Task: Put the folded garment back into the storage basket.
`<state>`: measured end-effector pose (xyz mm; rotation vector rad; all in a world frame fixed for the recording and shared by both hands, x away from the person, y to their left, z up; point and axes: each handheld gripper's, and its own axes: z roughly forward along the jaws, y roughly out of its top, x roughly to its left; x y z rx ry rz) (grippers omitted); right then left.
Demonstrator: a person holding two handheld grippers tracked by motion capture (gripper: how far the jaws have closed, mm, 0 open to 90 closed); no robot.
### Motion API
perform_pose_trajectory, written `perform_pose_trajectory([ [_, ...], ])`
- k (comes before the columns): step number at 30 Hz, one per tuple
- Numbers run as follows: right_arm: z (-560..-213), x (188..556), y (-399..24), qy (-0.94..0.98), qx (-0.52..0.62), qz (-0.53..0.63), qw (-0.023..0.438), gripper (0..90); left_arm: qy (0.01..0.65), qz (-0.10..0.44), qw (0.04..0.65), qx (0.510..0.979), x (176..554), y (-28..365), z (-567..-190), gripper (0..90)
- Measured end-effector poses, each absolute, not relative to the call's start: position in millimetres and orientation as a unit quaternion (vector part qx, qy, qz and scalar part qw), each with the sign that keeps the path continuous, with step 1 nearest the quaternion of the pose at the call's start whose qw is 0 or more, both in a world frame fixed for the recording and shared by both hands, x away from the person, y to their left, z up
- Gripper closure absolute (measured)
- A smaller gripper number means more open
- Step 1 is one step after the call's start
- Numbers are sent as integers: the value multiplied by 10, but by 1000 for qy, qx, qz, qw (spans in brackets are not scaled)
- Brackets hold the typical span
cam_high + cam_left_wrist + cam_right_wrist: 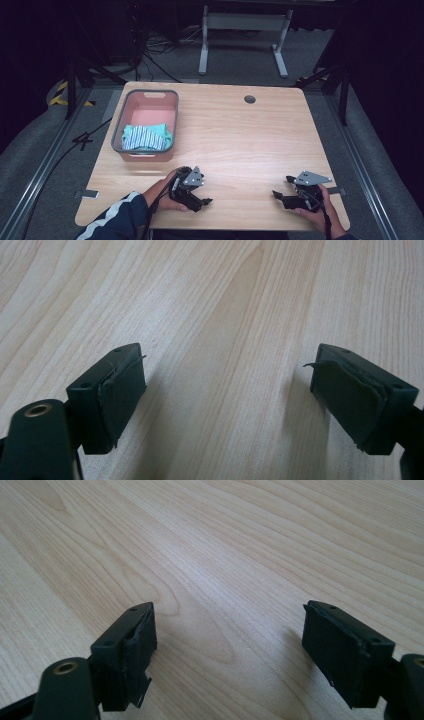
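A grey-rimmed pink basket stands at the table's left, with a folded teal-and-white striped cloth lying in its near end. Near the front edge, left of centre, a hand in a dark sleeve with white stripes holds my left gripper, which rests low over the wood. My right gripper sits at the front right in the other hand. In the left gripper view the left gripper stands open over bare wood. The right gripper in its own view is open too, with nothing between its pads.
The wooden table has a round cable hole at its far side. Beyond the table stand a white frame and loose cables on grey carpet. Dark tripod legs flank the far corners.
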<state>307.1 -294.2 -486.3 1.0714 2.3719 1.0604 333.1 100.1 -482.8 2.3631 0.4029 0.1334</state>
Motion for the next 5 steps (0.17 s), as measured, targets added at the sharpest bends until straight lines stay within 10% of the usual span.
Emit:
perform_pose_trajectory([
  [5, -4863, 3071, -2942, 832, 376, 372, 165, 224, 157, 52, 362, 917, 3332, 999, -4828, 145],
])
